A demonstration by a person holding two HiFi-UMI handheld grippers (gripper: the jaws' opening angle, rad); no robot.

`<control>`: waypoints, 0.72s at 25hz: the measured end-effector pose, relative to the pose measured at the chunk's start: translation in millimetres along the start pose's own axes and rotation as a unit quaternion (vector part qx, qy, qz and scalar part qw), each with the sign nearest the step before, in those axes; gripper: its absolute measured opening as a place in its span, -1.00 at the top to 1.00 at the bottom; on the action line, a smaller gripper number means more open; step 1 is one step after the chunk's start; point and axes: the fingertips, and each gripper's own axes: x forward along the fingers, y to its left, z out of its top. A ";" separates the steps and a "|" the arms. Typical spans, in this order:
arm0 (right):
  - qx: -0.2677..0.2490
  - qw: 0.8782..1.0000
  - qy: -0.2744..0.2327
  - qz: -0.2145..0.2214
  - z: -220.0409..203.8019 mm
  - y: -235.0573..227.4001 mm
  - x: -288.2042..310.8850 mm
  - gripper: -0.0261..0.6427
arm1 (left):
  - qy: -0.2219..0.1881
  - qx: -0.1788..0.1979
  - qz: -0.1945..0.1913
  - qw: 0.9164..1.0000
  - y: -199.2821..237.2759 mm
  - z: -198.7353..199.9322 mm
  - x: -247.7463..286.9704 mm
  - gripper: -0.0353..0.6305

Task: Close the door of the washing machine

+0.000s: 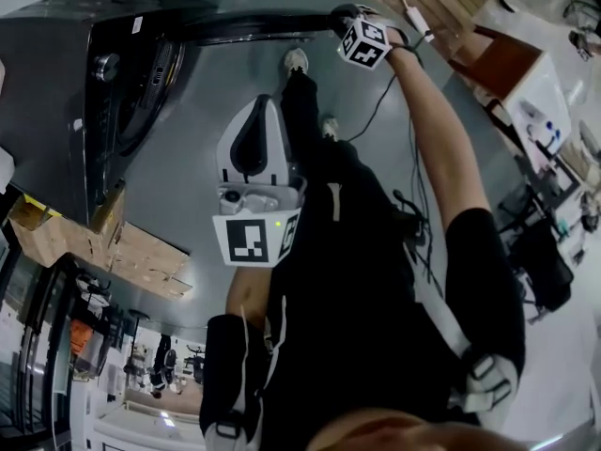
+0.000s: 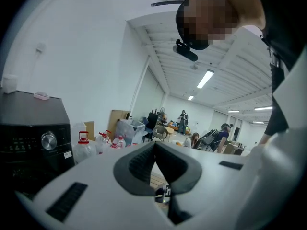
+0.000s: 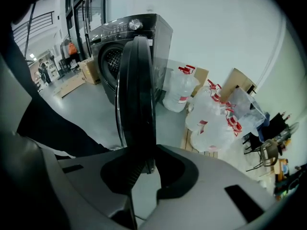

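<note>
Jaws of the right gripper [image 3: 149, 163] are pinched on the door [image 3: 136, 90] rim at frame centre, for swinging towards the washing machine [image 3: 115, 47] at upper left, while the left gripper [image 2: 154, 150] jaws are pressed together, empty.

Door [image 3: 136, 90] ajar across bare floor [image 3: 91, 99], jugs [image 3: 211, 119] beside washer [image 3: 160, 37]

washing machine [image 1: 47, 111]: cut by left edge | distant people [image 2: 183, 120]: too small
</note>
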 end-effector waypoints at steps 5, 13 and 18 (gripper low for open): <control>0.018 1.000 -0.011 -0.004 -3.6 39.1 -4.4 0.73 | -0.011 0.002 0.007 1.000 -14.1 -16.9 -35.5 0.88; 0.041 0.999 -0.027 -0.020 -3.8 102.0 -12.5 0.74 | -0.026 0.008 0.039 0.999 -29.8 -47.1 -98.9 0.88; 0.092 0.995 -0.042 -0.026 0.6 136.8 -17.8 0.74 | -0.045 0.006 0.061 0.997 -39.1 -60.3 -145.9 0.88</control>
